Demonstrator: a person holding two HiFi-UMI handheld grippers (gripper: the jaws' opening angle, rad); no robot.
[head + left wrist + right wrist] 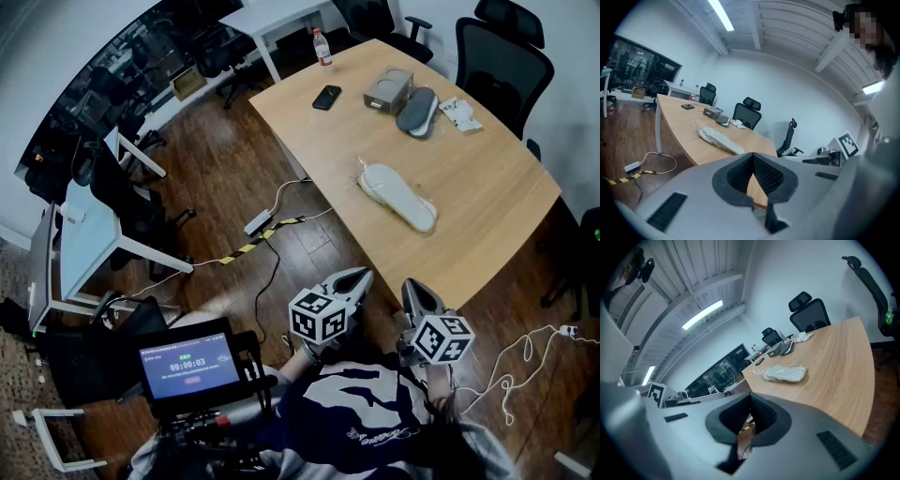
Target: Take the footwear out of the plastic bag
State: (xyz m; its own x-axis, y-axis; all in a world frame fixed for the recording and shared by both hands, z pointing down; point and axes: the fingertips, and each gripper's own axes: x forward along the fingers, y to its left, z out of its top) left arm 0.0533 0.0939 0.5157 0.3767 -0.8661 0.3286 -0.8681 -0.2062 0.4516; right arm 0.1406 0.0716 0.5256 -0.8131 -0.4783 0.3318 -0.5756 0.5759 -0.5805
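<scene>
A pale slipper wrapped in a clear plastic bag [397, 196] lies on the wooden table [487, 187], also seen in the left gripper view [719, 139] and the right gripper view [784, 374]. Both grippers hover short of the table's near edge, over the floor. My left gripper [361, 277] is shut with nothing between its jaws [753, 155]. My right gripper [413, 287] is shut and empty too [750, 397]. Neither touches the bag.
At the table's far end lie a dark slipper [417, 111], a grey box [387, 90], a phone [326, 97], a bottle [322, 46] and a white packet [459, 112]. Office chairs [502, 56] stand behind. Cables and a power strip [258, 223] lie on the floor.
</scene>
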